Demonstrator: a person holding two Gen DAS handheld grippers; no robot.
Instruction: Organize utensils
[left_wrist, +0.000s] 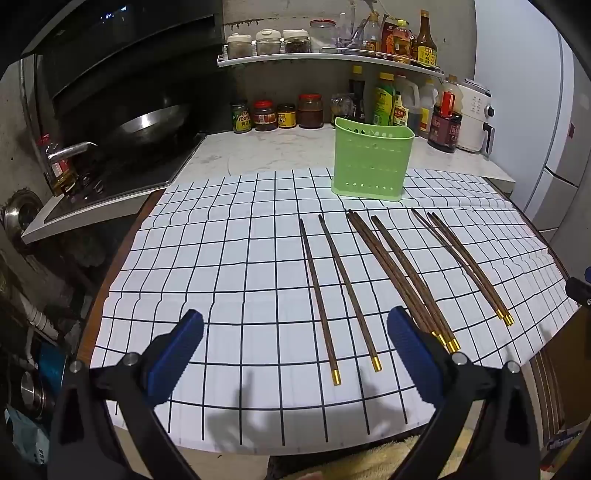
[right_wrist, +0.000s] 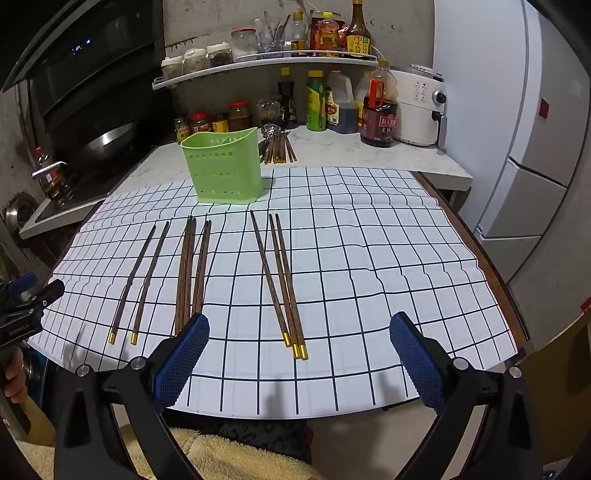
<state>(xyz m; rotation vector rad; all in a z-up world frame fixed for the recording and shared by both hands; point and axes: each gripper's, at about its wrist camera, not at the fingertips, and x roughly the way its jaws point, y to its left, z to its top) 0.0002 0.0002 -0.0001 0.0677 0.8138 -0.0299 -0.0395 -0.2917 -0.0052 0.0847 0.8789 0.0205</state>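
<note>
Both our tongs, left (left_wrist: 295, 332) and right (right_wrist: 299, 334), gape wide, grasping nothing. We see dark wooden chopsticks (right_wrist: 284, 280) with gold ends, lying before a green perforated holder (right_wrist: 225, 166).

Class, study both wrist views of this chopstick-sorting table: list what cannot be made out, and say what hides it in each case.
- Inside of the green holder: both views, its own wall blocks it; empty or not is unclear.
- Middle chopstick group: right wrist view, near ends hidden behind a finger of the right hand-held gripper.
- Left hand-held gripper: right wrist view, cut off by the left edge.
- Bottle labels: too small to read.
</note>
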